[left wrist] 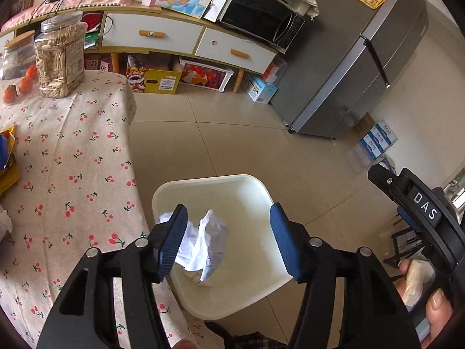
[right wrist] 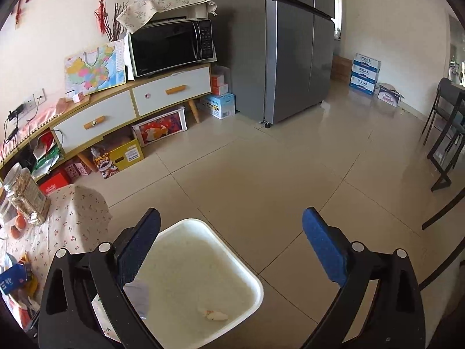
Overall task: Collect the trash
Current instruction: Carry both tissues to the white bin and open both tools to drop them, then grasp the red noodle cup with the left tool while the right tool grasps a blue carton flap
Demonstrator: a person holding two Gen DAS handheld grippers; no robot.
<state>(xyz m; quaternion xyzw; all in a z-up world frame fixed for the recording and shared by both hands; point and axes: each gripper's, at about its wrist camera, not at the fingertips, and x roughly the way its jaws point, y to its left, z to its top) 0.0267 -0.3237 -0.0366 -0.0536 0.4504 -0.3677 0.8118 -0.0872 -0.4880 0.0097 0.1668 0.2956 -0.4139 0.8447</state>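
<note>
Crumpled white paper [left wrist: 207, 241] drops between the parted left tool [left wrist: 229, 238] into the white plastic bin [left wrist: 203, 183] — right tool [right wrist: 232, 250] gapes empty above; next, return to the cherry-print tabletop [left wrist: 72, 160] for remaining litter.

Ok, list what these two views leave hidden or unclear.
- Crumpled paper, left wrist view: its left part sits behind the left gripper finger.
- Bin, right wrist view: near corner covered by the right gripper finger.
- Small scrap in the bin: too small to identify.
</note>
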